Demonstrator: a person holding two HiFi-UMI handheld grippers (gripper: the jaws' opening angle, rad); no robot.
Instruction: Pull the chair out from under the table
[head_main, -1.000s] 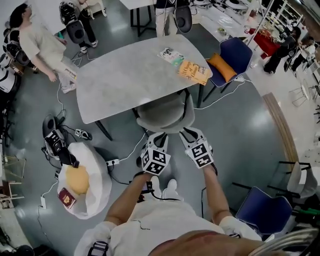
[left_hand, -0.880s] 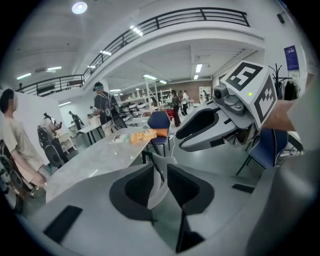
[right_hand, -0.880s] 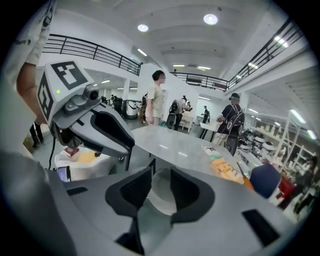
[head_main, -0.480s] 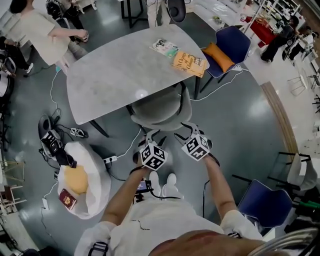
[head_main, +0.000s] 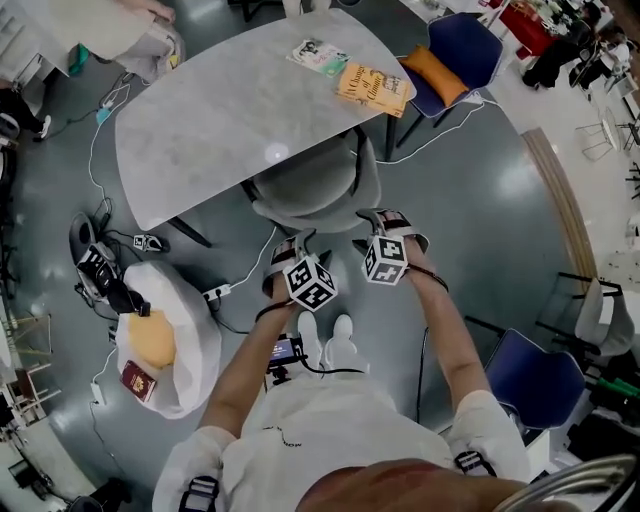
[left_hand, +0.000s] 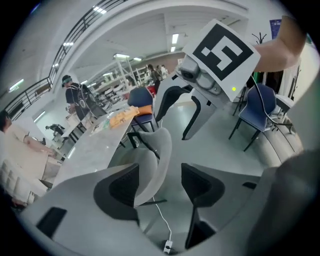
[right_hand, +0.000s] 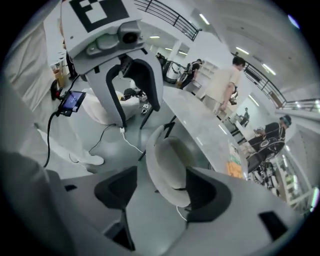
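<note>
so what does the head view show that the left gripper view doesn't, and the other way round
Head view only: the white beanbag with a yellow cushion on the floor, and the person's white shoes. Left gripper view only: the left tongs opening, clear of the back of the grey shell chair seen between them. Both: that chair, the grey marble table and the orange book.

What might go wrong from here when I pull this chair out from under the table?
1. Both the left gripper and right gripper are opening, the back of the chair seen between their jaws but unclamped; its thin curved rim could slip out.
2. The white cable by the chair's legs may snag.
3. Your shoes stand right behind it.
</note>
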